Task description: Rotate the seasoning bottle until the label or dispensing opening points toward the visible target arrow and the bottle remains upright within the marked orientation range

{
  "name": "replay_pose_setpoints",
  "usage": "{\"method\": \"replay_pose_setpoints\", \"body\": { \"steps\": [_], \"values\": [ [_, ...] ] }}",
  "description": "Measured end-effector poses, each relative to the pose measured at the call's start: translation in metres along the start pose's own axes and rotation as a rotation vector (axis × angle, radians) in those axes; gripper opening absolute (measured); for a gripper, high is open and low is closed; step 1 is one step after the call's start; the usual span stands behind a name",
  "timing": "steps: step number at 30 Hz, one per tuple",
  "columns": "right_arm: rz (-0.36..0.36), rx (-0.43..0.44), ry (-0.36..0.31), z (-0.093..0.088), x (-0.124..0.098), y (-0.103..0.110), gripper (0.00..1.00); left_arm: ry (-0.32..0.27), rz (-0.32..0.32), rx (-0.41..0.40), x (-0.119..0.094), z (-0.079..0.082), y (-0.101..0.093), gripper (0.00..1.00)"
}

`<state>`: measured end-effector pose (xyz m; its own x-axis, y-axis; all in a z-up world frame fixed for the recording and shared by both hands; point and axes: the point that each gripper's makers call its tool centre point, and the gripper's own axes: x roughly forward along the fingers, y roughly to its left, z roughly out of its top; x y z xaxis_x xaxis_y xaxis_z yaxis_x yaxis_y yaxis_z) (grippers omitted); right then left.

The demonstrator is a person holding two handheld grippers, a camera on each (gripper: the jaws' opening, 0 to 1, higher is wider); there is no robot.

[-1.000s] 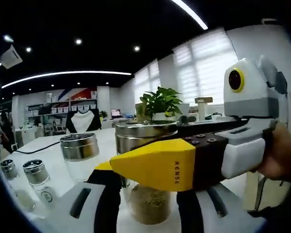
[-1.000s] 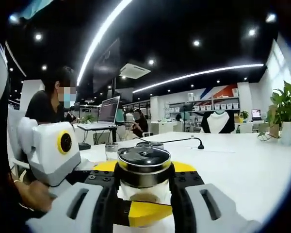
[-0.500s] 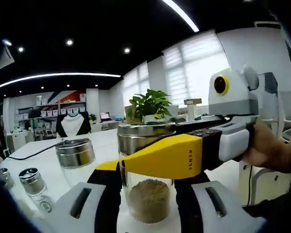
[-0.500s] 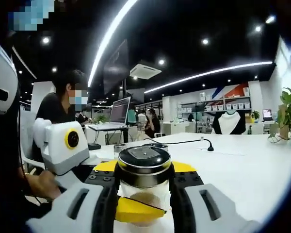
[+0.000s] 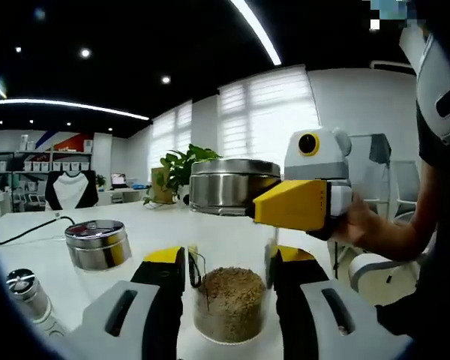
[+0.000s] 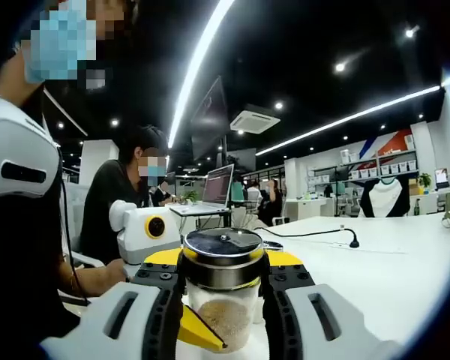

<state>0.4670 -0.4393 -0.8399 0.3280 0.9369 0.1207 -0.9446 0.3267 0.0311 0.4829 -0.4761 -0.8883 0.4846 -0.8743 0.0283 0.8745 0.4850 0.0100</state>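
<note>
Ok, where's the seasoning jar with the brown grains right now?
In the left gripper view the seasoning jar stands upright on the white table between the left gripper jaws, right of a shorter steel-lidded jar.

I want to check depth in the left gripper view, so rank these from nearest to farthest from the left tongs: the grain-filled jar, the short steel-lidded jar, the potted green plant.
1. Grain-filled glass jar with steel lid: between the left tongs.
2. Short steel-lidded jar: on the white table, off to the left.
3. Potted green plant: far back, by the window.
</note>
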Motion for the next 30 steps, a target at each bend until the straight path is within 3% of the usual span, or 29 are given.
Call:
{"method": "replay_pose_setpoints", "body": {
  "steps": [7, 10, 13, 27, 29, 30],
  "values": [
    [0.048, 0.013, -0.003, 0.003, 0.0, 0.005, 0.37, 0.02, -0.104, 0.028, -0.001, -0.001, -0.008, 0.53],
    [0.056, 0.008, 0.001, 0.003, 0.001, 0.006, 0.37, 0.097, -0.151, 0.055, 0.0, -0.013, -0.013, 0.53],
    [0.051, -0.004, 0.014, 0.0, 0.001, 0.006, 0.37, 0.095, -0.158, 0.069, 0.002, -0.014, -0.016, 0.48],
    [0.016, -0.038, 0.016, -0.001, -0.001, 0.004, 0.37, 0.057, -0.06, -0.016, 0.01, -0.013, -0.017, 0.46],
    [0.01, -0.039, 0.015, -0.003, -0.002, 0.004, 0.37, 0.069, -0.03, -0.012, 0.01, -0.014, -0.016, 0.46],
    [-0.019, -0.029, 0.027, -0.007, -0.002, 0.001, 0.37, 0.109, 0.009, 0.003, 0.009, -0.02, -0.011, 0.46]
  ]
}}
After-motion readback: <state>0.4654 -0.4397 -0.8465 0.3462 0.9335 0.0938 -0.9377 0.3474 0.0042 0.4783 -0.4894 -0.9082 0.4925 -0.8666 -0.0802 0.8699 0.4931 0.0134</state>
